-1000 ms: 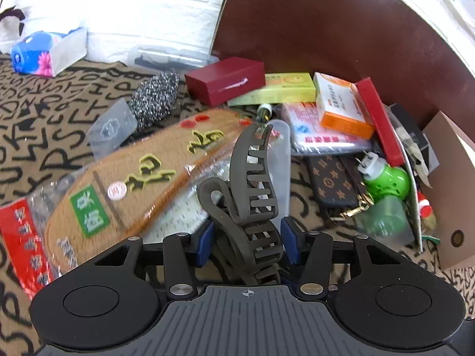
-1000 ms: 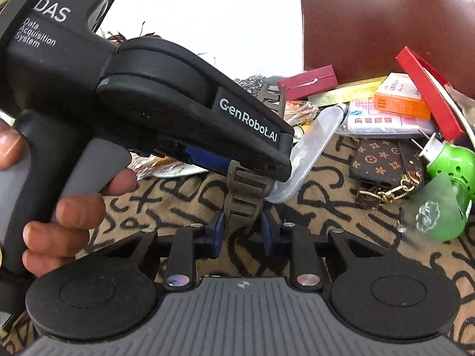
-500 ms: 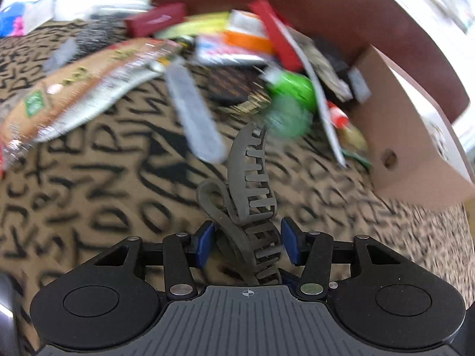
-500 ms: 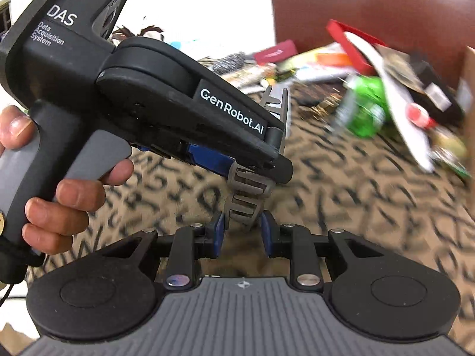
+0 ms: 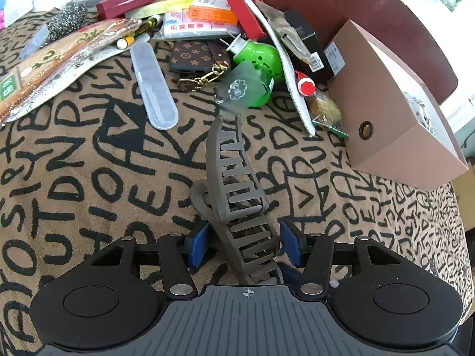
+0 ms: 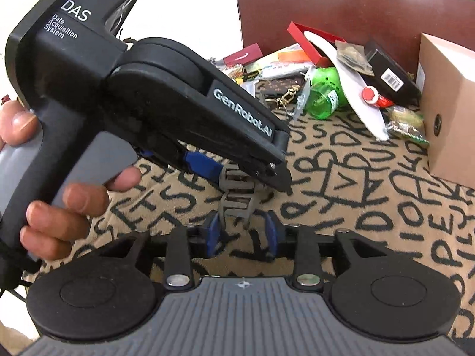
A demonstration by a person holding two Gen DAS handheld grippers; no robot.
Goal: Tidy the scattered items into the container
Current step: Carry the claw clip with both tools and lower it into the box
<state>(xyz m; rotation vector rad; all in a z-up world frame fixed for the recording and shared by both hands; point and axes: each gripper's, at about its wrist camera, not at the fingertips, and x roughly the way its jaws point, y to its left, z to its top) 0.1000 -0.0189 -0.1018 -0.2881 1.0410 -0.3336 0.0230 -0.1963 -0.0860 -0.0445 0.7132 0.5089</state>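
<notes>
Gripping the grey hair claw (image 5: 237, 204), the left gripper (image 5: 245, 243) has its blue fingers (image 5: 198, 243) closed partway on the claw's base. The right gripper (image 6: 242, 234), fingers slightly apart, flanks the claw's tip; contact unclear. Farther off, clutter lies beside the cardboard box (image 5: 394, 118).

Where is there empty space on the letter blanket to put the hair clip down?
Bare blanket lies left of the hair clip, below the clear case. More lies in front of the cardboard box. Around the green bottle and red box it is crowded.
</notes>
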